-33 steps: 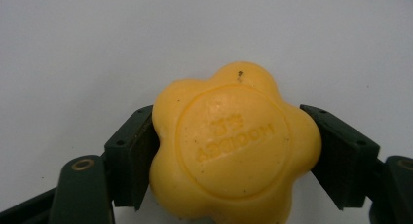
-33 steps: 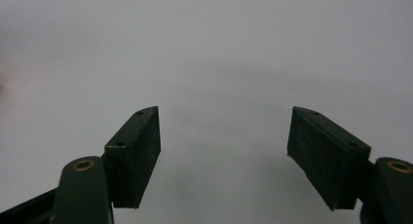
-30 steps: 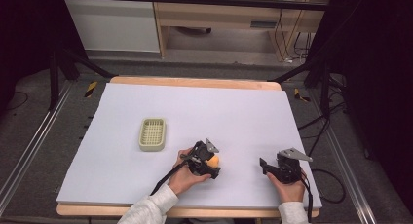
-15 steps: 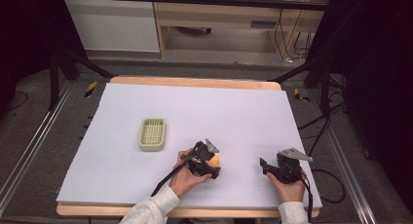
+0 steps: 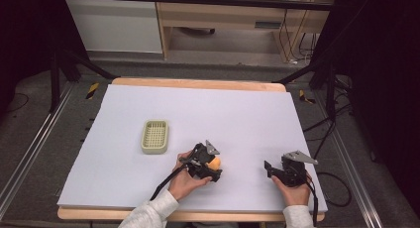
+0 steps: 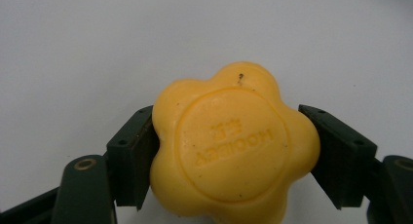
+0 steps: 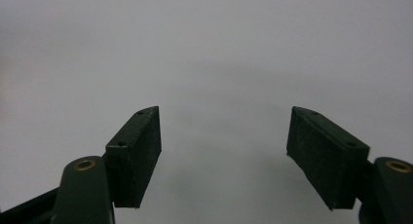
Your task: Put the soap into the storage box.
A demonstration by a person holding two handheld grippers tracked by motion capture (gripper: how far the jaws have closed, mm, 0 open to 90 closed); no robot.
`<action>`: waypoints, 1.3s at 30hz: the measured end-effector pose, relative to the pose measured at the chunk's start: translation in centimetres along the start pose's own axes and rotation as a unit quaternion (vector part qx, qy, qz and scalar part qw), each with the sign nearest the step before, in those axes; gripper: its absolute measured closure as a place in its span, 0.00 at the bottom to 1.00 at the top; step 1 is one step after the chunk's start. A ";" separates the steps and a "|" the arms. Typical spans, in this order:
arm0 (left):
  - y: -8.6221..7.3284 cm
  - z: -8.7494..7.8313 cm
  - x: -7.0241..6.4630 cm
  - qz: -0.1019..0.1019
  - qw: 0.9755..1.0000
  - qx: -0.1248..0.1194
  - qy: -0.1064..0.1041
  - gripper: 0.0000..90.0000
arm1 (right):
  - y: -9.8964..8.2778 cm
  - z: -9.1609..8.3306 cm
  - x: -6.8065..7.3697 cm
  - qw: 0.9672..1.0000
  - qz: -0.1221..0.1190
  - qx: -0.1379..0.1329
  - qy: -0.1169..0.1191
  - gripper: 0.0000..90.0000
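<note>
item one: yellow flower-shaped bar of soap (image 6: pixel 234 148) with a round raised disc and embossed lettering on its face, one small dark speck near its upper lobe; it sits near the front middle of the table, seen from above as a yellow patch (image 5: pixel 214 163) at the tip of the left gripper. item two: left gripper (image 5: pixel 208 164), black, two-jawed, held in the person's left hand (image 5: pixel 185 181), a cable trailing back toward the white sleeve (image 5: pixel 151 214); its jaws are clamped on the soap, one pad pressed against each side of it. item three: right gripper (image 5: pixel 270 169), black with a grey three-cornered plate on top, held in the person's right hand (image 5: pixel 292 191) near the front right of the table, well apart from the soap; its jaws stand wide apart over bare surface with nothing between them, as the right gripper view confirms (image 7: pixel 224 151). item four: pale green rectangular plastic basket (image 5: pixel 155 136) with a perforated floor, lying to the left of the soap and a little farther back, near but not touching the left gripper. item five: white sheet-covered table (image 5: pixel 237 114) with a wooden edge showing at front and back.
</note>
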State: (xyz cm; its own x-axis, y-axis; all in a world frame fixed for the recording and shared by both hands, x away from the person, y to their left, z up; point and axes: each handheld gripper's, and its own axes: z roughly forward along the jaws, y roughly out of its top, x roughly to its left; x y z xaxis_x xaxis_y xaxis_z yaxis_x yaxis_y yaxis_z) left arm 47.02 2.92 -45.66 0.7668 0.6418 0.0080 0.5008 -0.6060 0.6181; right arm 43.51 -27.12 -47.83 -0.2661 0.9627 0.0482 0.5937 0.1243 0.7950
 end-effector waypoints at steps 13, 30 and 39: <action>-1.3 -3.7 2.5 -0.011 1.000 -0.005 0.016 0.29 | 0.0 0.0 0.0 1.000 0.001 0.002 0.000 0.32; -2.5 -6.9 6.2 -0.049 0.998 -0.019 0.037 0.29 | -0.2 0.2 0.2 1.000 -0.006 0.007 -0.001 0.32; -2.6 -8.4 8.1 -0.070 0.995 -0.033 0.055 0.29 | -0.3 0.3 0.3 1.000 -0.008 0.009 0.000 0.32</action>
State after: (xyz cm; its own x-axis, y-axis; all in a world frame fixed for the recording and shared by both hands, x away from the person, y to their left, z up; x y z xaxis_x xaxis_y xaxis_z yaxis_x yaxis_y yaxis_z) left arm 48.57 13.60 -40.60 0.6409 0.7676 0.0031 0.5687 -0.4776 0.6697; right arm 43.51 -26.78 -48.19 -0.2752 0.9607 0.0353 0.6035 0.1441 0.7842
